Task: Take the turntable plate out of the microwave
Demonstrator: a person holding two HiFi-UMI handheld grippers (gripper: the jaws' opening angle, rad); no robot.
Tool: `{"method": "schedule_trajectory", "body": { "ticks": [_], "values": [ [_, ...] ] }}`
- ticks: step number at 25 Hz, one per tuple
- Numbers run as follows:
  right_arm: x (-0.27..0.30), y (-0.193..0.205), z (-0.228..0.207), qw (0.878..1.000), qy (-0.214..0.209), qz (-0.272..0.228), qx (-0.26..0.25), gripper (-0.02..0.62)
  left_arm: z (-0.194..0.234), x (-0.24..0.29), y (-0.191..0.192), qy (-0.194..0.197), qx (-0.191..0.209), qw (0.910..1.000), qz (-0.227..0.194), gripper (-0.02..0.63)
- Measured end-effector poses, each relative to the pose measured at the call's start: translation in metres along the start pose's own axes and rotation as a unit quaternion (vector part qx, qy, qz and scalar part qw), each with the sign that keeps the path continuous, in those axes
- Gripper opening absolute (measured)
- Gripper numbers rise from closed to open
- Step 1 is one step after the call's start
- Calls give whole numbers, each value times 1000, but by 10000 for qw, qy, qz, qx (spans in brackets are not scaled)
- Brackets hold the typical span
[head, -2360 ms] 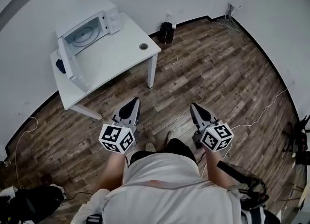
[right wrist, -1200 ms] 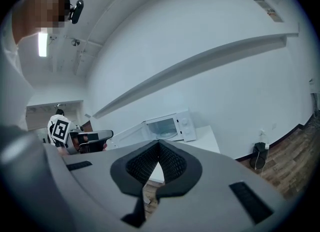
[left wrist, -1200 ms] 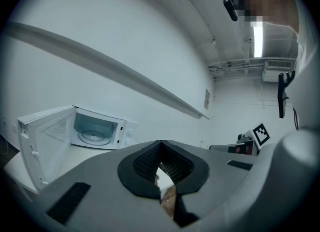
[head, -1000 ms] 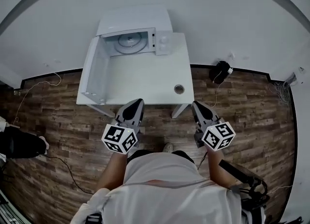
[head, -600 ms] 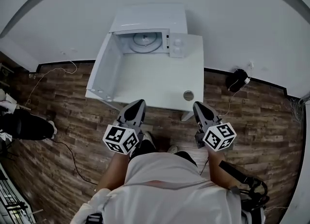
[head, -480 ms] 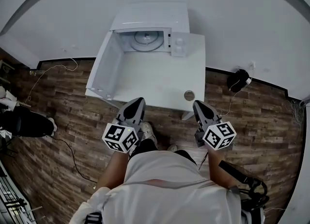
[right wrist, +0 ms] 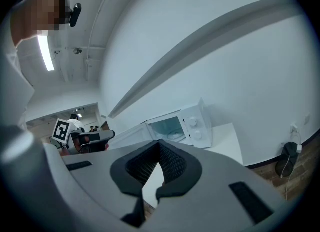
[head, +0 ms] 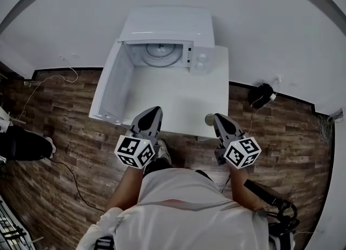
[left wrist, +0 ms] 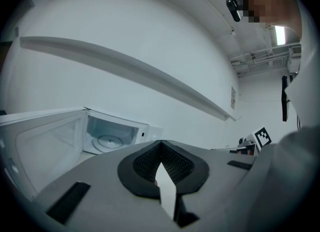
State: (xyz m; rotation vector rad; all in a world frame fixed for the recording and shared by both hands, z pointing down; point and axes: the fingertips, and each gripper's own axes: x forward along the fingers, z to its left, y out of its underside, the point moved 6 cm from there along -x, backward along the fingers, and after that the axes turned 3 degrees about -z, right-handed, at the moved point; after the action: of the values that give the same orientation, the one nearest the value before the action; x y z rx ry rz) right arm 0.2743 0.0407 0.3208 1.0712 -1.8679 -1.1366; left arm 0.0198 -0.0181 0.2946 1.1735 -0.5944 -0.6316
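The round, pale, glass-like turntable plate, with concentric rings, lies flat inside the white microwave oven. The oven's door stands open to the left. The oven sits on the white rectangular table. The left gripper and the right gripper have their jaws pressed together with nothing between them. Both are near the table's front edge, well apart from the plate.

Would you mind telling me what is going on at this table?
A person stands at the near edge of a white table, a claw in each hand. The left claw and right claw are both shut and empty, hovering at that edge. The microwave at the far side has its door swung open, and the turntable plate lies inside, untouched.
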Motion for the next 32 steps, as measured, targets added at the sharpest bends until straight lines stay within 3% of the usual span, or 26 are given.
{"method": "schedule_trajectory", "body": {
  "ticks": [5, 14, 23, 28, 32],
  "values": [
    [67, -11, 9, 9997, -64, 153, -151, -5, 36, 31, -14, 137, 553, 9984, 45, 11],
    [185, -32, 35, 9981, -113, 262, -538, -5, 122, 75, -34, 94, 457, 9989, 70, 11],
    [252, -17, 21, 9975, -400, 398, -421, -5, 155, 114, -14, -118, -111, 9998, 104, 11],
    [282, 8, -6, 9971, -585, 493, 63, -5, 174, 134, 12, -422, -538, 9976, 107, 11],
    [303, 28, -23, 9950, -718, 538, 434, -5, 184, 151, 32, -569, -542, 9968, 175, 11]
  ]
}}
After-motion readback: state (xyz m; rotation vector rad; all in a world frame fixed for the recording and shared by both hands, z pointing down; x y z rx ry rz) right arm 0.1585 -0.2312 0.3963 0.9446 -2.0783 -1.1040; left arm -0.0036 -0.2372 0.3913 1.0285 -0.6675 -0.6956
